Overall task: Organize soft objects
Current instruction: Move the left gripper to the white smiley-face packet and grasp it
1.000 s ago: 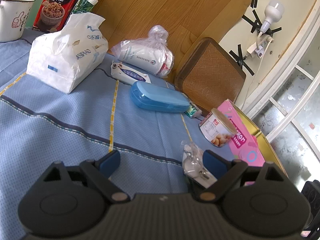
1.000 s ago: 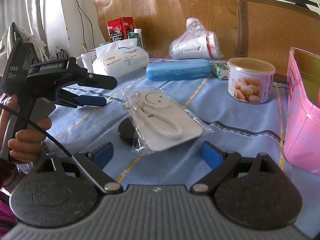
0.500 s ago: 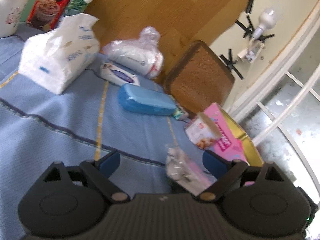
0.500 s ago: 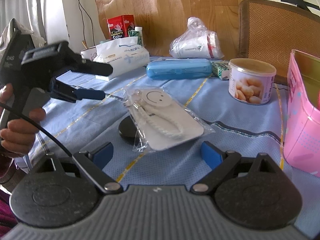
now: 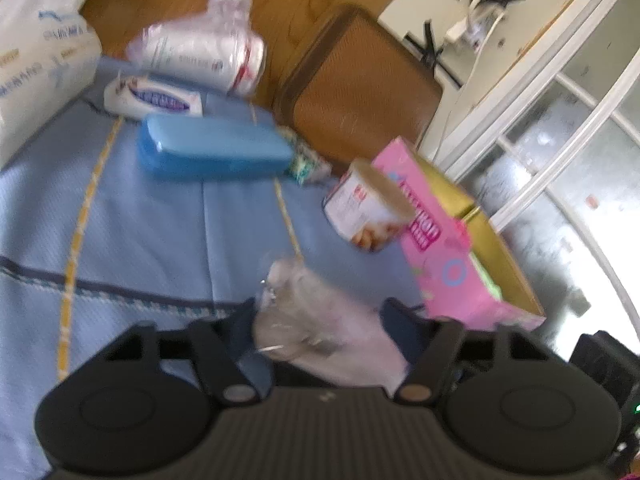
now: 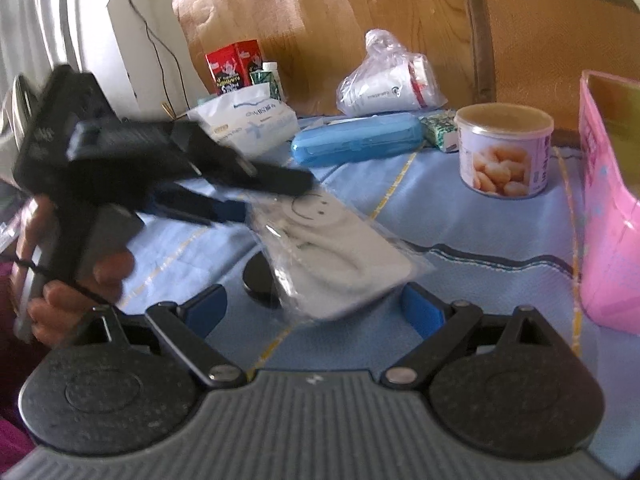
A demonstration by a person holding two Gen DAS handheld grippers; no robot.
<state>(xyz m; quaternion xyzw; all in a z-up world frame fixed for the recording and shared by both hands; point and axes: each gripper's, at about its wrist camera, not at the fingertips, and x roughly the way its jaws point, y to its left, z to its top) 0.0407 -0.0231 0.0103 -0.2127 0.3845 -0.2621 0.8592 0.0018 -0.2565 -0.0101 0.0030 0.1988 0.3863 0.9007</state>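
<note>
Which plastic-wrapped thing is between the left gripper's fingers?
The smiley packet, between the closing left gripper. The tissue pack and wrapped cups sit far back.

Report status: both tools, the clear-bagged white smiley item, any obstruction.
Left tool closing, jaws around clear-bagged white smiley item. Right tool open, empty. Black round disc under the bag.
</note>
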